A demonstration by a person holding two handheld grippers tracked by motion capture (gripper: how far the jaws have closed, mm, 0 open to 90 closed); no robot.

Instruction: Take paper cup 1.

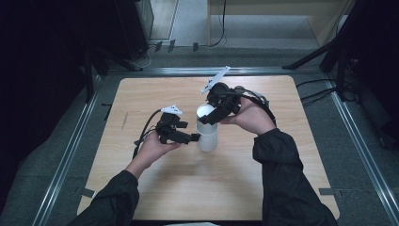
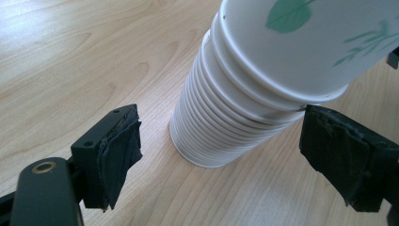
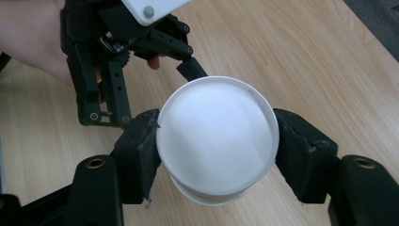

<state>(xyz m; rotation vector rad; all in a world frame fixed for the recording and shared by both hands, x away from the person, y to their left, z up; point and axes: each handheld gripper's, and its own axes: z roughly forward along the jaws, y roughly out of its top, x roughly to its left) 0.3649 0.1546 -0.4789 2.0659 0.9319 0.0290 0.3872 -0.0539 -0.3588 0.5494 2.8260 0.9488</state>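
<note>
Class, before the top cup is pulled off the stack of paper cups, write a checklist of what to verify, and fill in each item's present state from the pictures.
1. Right hand-held gripper clamped on the top cup: ok, both pads press its sides.
2. Left hand-held gripper holding the stack of cups down: not ok, its jaws stand open either side, not touching.
3. Stack base flat on the table: ok.
4. Stack upright: cannot tell; it seems to lean in the left gripper view.
5. Top cup already loosened from the next: cannot tell.
</note>
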